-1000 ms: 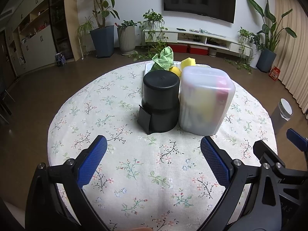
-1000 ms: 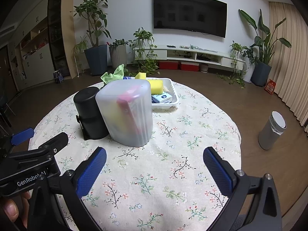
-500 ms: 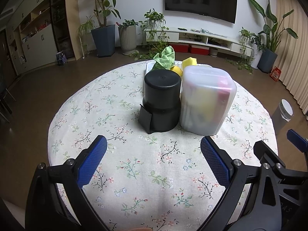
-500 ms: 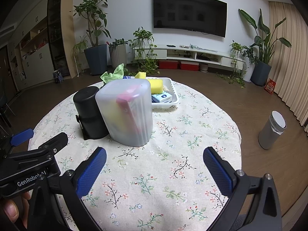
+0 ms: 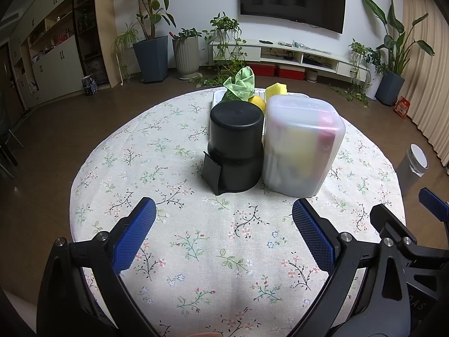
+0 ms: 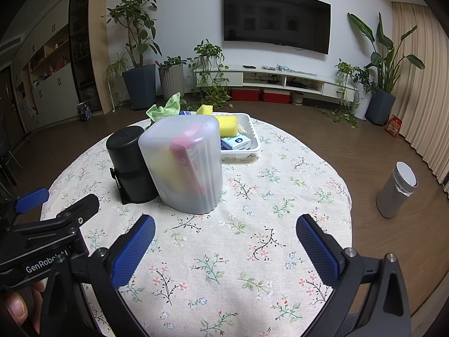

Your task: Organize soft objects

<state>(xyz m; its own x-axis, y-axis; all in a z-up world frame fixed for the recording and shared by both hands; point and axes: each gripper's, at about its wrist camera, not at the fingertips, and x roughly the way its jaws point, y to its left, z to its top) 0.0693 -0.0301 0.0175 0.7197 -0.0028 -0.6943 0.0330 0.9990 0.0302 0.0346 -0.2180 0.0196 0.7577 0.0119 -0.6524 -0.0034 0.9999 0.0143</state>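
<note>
A frosted translucent container (image 5: pixel 303 146) (image 6: pixel 185 165) stands upside down on the round floral table, with yellow and red items inside. A black cylindrical container (image 5: pixel 235 146) (image 6: pixel 130 163) touches its left side. Behind them a white tray (image 6: pixel 249 137) holds yellow sponges (image 6: pixel 227 122) (image 5: pixel 276 90), a green cloth (image 5: pixel 241 84) (image 6: pixel 165 108) and a blue-and-white pack (image 6: pixel 235 141). My left gripper (image 5: pixel 224 238) is open and empty, short of the two containers. My right gripper (image 6: pixel 224 250) is open and empty, to the right of and short of the frosted container.
The floral tablecloth (image 5: pixel 196 247) covers the round table. A grey cylindrical bin (image 6: pixel 397 193) stands on the floor at the right. Potted plants (image 6: pixel 137 56) and a TV console line the far wall. The left gripper's body shows in the right wrist view (image 6: pixel 50 233).
Both grippers have stayed nearly still. The left wrist view has drifted very slightly. Nothing on the table has moved.
</note>
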